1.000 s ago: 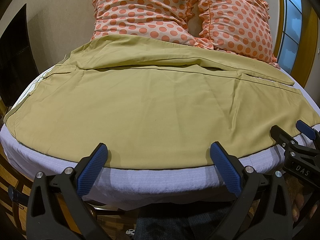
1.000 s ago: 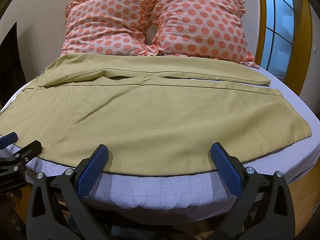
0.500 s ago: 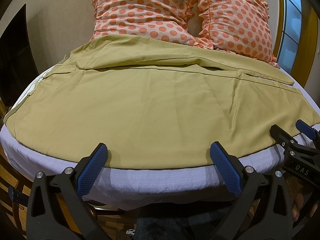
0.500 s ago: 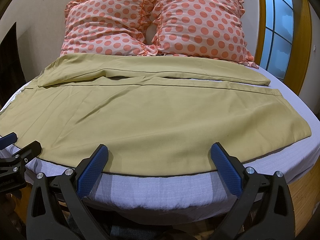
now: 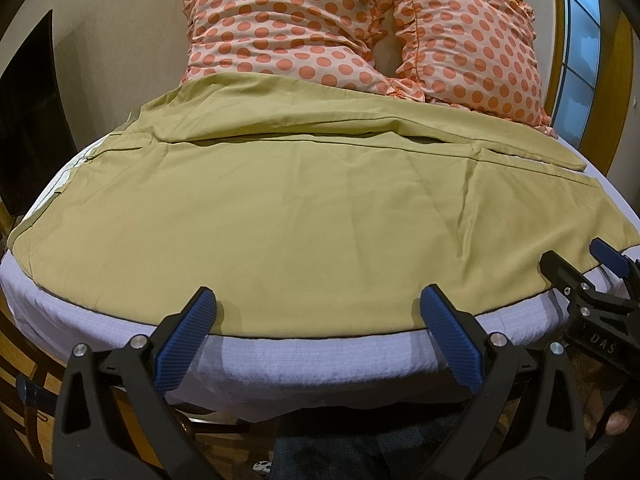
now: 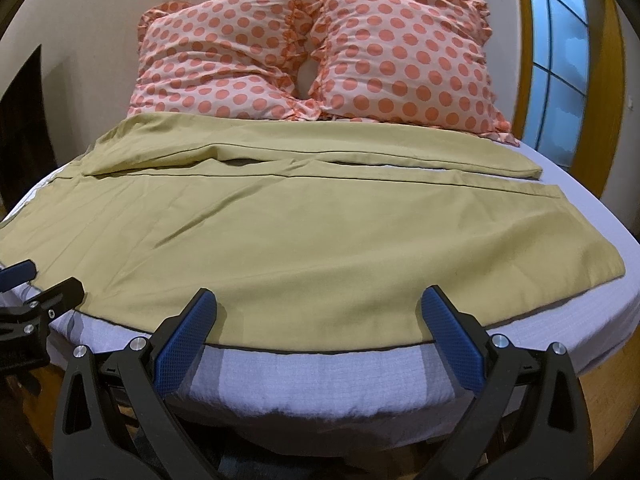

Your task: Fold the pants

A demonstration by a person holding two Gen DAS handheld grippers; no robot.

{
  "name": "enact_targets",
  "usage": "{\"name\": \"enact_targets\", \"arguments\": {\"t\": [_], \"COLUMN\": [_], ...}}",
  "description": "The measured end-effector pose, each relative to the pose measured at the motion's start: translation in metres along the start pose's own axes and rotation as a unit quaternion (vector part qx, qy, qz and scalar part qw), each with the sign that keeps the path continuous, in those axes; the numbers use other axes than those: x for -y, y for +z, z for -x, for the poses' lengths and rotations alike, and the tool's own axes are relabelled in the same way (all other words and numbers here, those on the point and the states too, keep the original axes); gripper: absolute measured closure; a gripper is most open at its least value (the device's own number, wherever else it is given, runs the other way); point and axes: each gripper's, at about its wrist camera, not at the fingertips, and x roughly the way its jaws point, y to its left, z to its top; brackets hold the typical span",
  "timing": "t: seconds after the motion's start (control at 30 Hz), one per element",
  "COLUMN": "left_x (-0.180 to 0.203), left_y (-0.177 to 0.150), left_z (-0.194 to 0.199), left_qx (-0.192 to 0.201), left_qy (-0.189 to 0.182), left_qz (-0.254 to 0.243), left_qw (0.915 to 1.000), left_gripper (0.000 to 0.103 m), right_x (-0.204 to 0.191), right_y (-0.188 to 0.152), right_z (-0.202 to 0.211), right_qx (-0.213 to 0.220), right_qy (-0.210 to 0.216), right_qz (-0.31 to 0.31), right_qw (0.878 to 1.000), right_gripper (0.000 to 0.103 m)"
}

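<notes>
The olive pants [image 5: 320, 208] lie spread flat across the bed [image 5: 320, 364] below the polka-dot pillows [image 6: 312, 52], and the left gripper [image 5: 318, 312] and right gripper [image 6: 318, 312], fingers spread and empty, hover at the near hem, seemingly poised to grasp it.

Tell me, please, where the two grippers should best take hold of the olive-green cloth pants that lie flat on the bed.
Probably the near leg's long hem of the olive-green cloth pants. It lies flat along the white bed edge, just ahead of the open left gripper and right gripper. Come from the bed's near side, low, one finger sliding under the hem.
</notes>
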Motion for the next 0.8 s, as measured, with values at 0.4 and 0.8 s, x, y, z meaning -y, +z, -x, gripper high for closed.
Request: {"name": "enact_targets", "arguments": {"t": [0.4, 0.8], "left_x": [-0.021, -0.037], "left_y": [0.066, 0.107], "left_z": [0.031, -0.012], "left_qx": [0.088, 0.081], "left_qy": [-0.013, -0.020], "left_qz": [0.006, 0.000], "left_qw": [0.9960, 0.9965], "left_gripper": [0.002, 0.002], "right_x": [0.139, 0.238], "right_y": [0.170, 0.245], "right_z": [-0.058, -0.264], "right_qx": [-0.020, -0.137], "right_qy": [-0.122, -0.248], "right_qz": [-0.187, -0.360], "right_qw": [0.974, 0.889], "right_gripper": [0.014, 0.035]}}
